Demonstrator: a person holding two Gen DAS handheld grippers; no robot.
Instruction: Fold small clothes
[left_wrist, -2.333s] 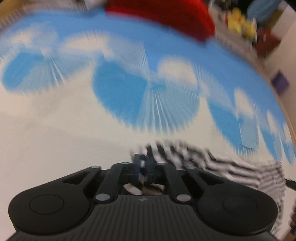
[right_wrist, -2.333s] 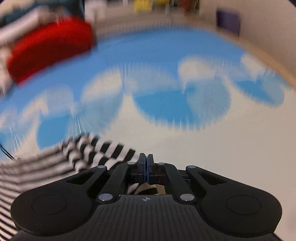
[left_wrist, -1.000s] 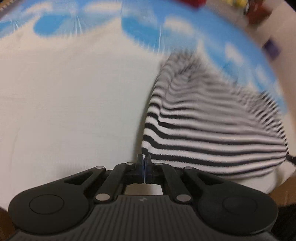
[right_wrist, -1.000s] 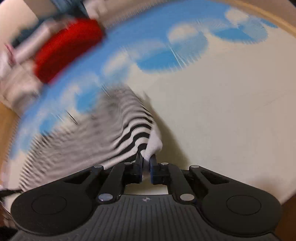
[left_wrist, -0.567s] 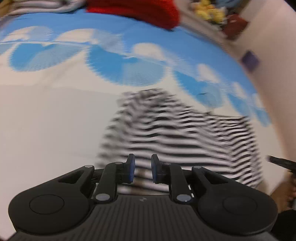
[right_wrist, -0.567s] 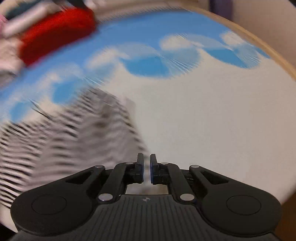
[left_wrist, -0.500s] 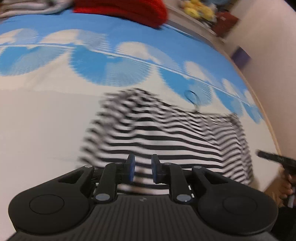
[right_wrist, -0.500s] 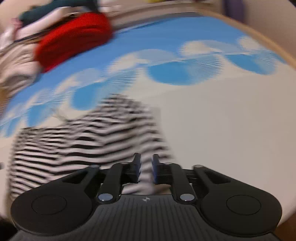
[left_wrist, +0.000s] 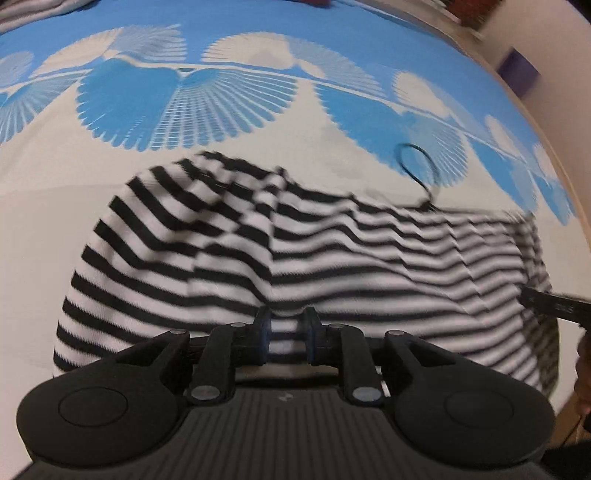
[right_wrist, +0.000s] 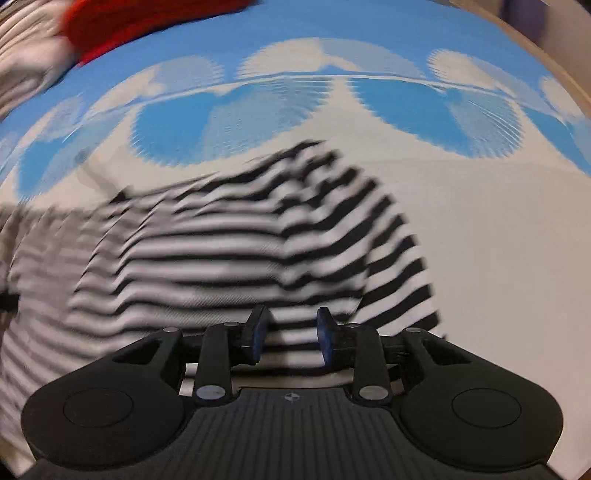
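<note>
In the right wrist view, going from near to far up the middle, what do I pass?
Right gripper with its jaws apart → black-and-white striped garment → white part of the cloth → blue scalloped band of the cloth; the red garment lies far left.

Surface: table with a wooden rim, covered by a blue and white fan-patterned cloth
Near side: striped garment, rumpled
Far corner: red garment, pale clothes

Both wrist views steeply down, close, sharing striped garment
</note>
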